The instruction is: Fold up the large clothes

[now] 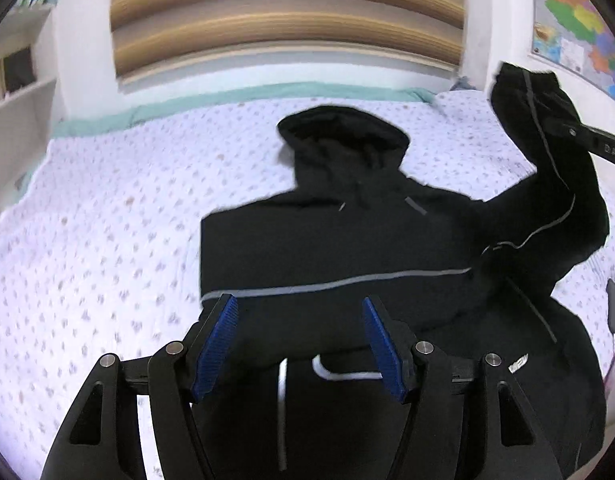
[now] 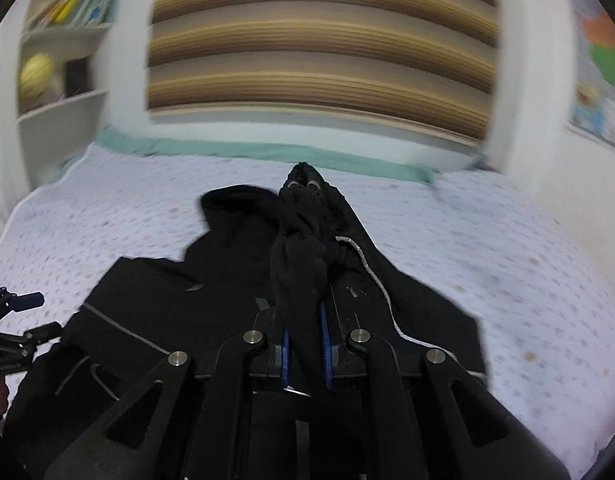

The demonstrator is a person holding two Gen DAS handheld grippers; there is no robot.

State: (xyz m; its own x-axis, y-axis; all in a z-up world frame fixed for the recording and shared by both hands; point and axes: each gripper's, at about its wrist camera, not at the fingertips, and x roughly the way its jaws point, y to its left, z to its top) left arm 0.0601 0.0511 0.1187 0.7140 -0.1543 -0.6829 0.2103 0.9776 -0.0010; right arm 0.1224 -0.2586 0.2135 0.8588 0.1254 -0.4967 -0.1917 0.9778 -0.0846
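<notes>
A black hooded jacket [image 1: 327, 240] with thin grey stripes lies spread on the bed, hood toward the far wall. My left gripper [image 1: 298, 304] hovers over its lower part, blue pads [image 1: 217, 344] wide apart and nothing between them. My right gripper [image 1: 563, 130] is at the upper right of the left wrist view and holds the right sleeve [image 1: 547, 184] lifted off the bed. In the right wrist view that gripper [image 2: 305, 188] is shut on the bunched black sleeve [image 2: 303, 272], with the jacket [image 2: 167, 300] below and the left gripper [image 2: 15, 312] at the far left.
The bed has a white dotted quilt [image 1: 107, 220] with a teal edge [image 1: 187, 102] at the far side. Behind it are a striped window blind [image 1: 287, 20], white shelves [image 1: 15, 120] on the left and a coloured map [image 1: 575, 28] on the right wall. A dark flat object [image 1: 613, 306] lies at the quilt's right edge.
</notes>
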